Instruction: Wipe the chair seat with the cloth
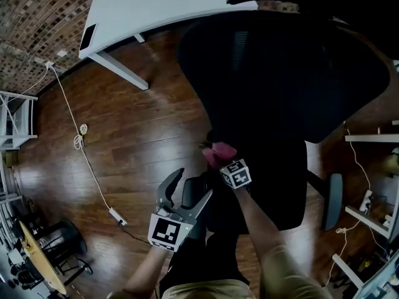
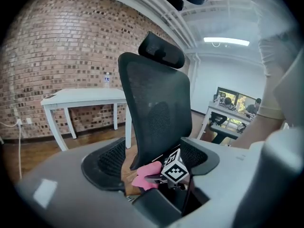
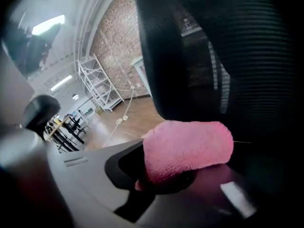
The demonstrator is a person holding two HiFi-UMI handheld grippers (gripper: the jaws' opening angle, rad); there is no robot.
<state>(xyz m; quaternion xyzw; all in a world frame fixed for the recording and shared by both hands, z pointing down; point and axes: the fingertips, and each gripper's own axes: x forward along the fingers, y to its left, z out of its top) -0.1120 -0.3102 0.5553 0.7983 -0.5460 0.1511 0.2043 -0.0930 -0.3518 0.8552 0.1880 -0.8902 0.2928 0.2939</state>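
Observation:
A black mesh office chair fills the head view, its backrest (image 1: 287,73) on top and its seat (image 1: 280,185) below. My right gripper (image 1: 216,157) is shut on a folded pink cloth (image 1: 219,151) at the seat's left edge. In the right gripper view the cloth (image 3: 187,148) bulges from the closed jaws, close to the dark mesh (image 3: 213,56). My left gripper (image 1: 192,185) stands open and empty, just left of the right one. The left gripper view shows the chair (image 2: 154,108), the cloth (image 2: 146,175) and the right gripper's marker cube (image 2: 173,171).
A white desk (image 1: 156,5) stands behind the chair against a brick wall. A white cable (image 1: 87,161) runs across the wooden floor at left. Shelving (image 1: 374,167) lines the right side, a white rack (image 1: 15,117) the left. The chair's armrest (image 1: 333,198) sticks out at right.

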